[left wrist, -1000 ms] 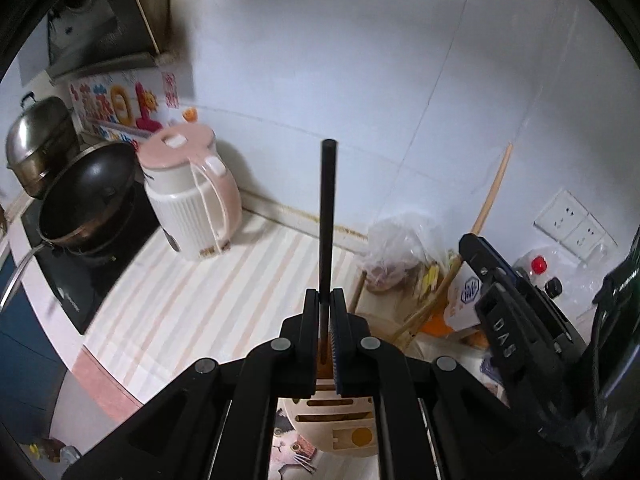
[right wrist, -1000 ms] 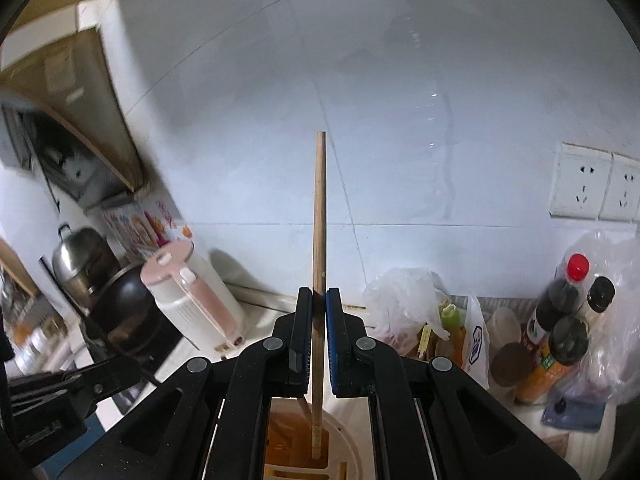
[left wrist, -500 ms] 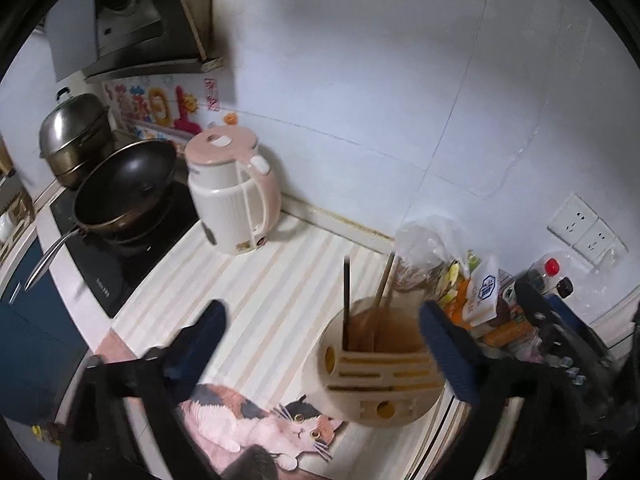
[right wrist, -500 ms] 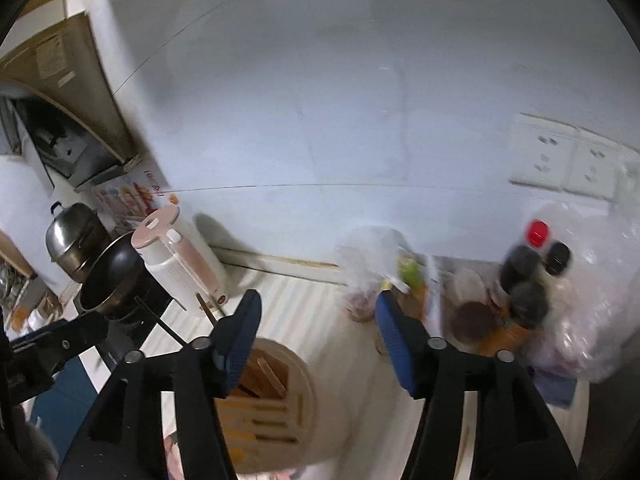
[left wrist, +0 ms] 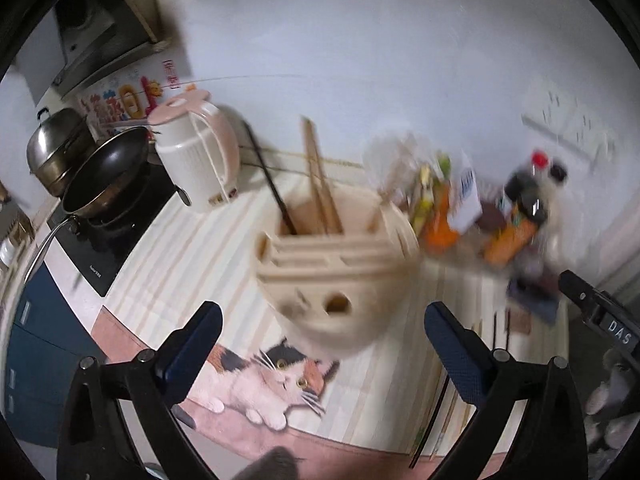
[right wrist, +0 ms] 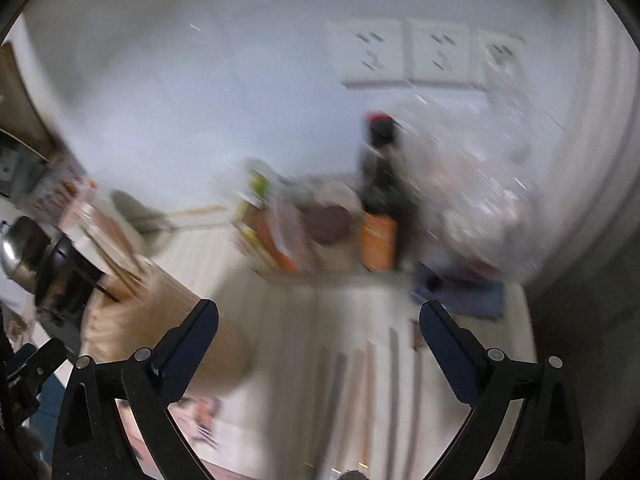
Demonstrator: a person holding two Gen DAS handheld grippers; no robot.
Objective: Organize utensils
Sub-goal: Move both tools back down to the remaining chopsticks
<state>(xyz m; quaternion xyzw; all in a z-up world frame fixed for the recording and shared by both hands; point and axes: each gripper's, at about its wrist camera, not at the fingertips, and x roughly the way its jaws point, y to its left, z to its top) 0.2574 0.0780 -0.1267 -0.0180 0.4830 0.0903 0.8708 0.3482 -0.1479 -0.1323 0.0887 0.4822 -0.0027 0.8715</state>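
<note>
A beige utensil holder [left wrist: 336, 280] stands on the striped mat. A black chopstick [left wrist: 268, 176] and wooden chopsticks [left wrist: 320, 184] lean inside it. My left gripper [left wrist: 322, 320] hangs open just in front of the holder, with nothing held. Several loose chopsticks [left wrist: 440, 408] lie on the mat to the right. The right wrist view is blurred by motion. It shows the holder [right wrist: 160, 320] at the left and loose chopsticks [right wrist: 372, 380] below the right gripper [right wrist: 318, 320]. Its jaws are opening and nothing is between them. The right gripper's body [left wrist: 604, 320] shows at the left view's edge.
A pink-and-white kettle [left wrist: 196, 156], a black wok [left wrist: 108, 168] on a hob and a steel pot [left wrist: 56, 148] stand at the left. Sauce bottles [left wrist: 528, 196] and packets crowd the back right under wall sockets [left wrist: 568, 116]. A cat-print mat [left wrist: 276, 376] lies at the counter's front edge.
Both grippers let go of their chopsticks and opened wide; the black and the wooden chopstick now stand in the holder. The right view swung right, toward the loose chopsticks.
</note>
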